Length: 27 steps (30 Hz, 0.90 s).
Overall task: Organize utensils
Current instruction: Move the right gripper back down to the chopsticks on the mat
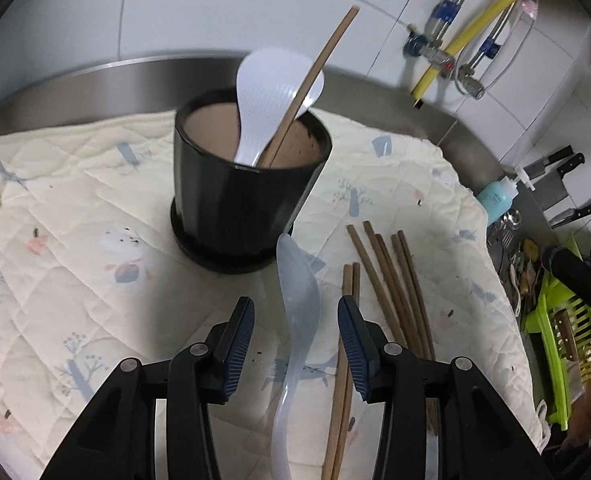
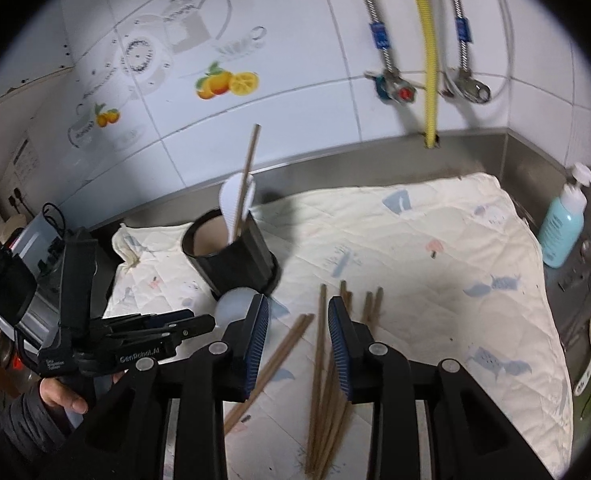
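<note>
Currently the pick-up step is judged to be in hand. A black round utensil pot (image 1: 251,204) is seen at 12 o'clock on the cream quilted cloth (image 1: 75,240), already holding a white plastic rice paddle (image 1: 271,100) and one brown wooden chopstick (image 1: 315,80).

Left gripper (image 1: 295,336): jaws stand partly apart, with a translucent plastic spoon (image 1: 299,312) lying between them, its bowl toward the pot; the pads are not seen pressing on it. Loose brown chopsticks (image 1: 391,280) are spread on the cloth at 2 o'clock of this gripper, one pair running under its right finger.

Right gripper (image 2: 298,336): jaws moderately apart, nothing gripped. A bundle of chopsticks (image 2: 323,380) lies between and under the fingers; another pair (image 2: 279,360) is angled away at 8 o'clock.

Next move, as judged: the left jaws are to be lowered and closed on the spoon's neck, then it is to be lifted and stood in the pot. The right jaws must be settled over one or two sticks only.

Hard to make out: the spoon's handle end is cut off at the lower frame edge; the exact chopstick count is obscured by overlap and blur; whether any pad touches the cloth cannot be told.
</note>
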Each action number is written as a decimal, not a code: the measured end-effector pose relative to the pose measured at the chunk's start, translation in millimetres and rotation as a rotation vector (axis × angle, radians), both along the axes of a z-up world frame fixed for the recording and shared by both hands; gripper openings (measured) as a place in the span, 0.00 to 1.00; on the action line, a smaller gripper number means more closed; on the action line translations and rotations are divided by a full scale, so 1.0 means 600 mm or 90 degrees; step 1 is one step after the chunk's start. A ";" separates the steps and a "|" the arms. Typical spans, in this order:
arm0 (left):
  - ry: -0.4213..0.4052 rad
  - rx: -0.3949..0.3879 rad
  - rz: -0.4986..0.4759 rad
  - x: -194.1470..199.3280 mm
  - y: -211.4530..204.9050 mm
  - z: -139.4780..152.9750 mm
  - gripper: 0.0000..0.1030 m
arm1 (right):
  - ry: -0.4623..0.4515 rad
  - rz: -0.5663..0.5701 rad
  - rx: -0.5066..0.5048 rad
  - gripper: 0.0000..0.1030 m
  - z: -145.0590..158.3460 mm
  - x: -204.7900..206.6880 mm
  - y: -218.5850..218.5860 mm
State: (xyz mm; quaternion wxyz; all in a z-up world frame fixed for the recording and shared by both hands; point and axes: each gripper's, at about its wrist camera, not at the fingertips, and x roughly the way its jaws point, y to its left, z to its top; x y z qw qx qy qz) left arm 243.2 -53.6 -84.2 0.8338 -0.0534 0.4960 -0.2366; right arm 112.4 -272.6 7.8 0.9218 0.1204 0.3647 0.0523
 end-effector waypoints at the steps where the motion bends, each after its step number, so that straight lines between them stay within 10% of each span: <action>1: 0.008 -0.005 -0.001 0.008 -0.004 -0.007 0.46 | 0.005 -0.005 0.000 0.33 -0.004 0.000 -0.002; 19: 0.068 0.007 -0.027 0.072 -0.065 -0.087 0.45 | 0.046 -0.048 0.005 0.33 -0.042 0.001 -0.028; 27: 0.061 -0.011 -0.054 0.066 -0.076 -0.090 0.20 | 0.055 -0.048 0.010 0.34 -0.051 0.004 -0.024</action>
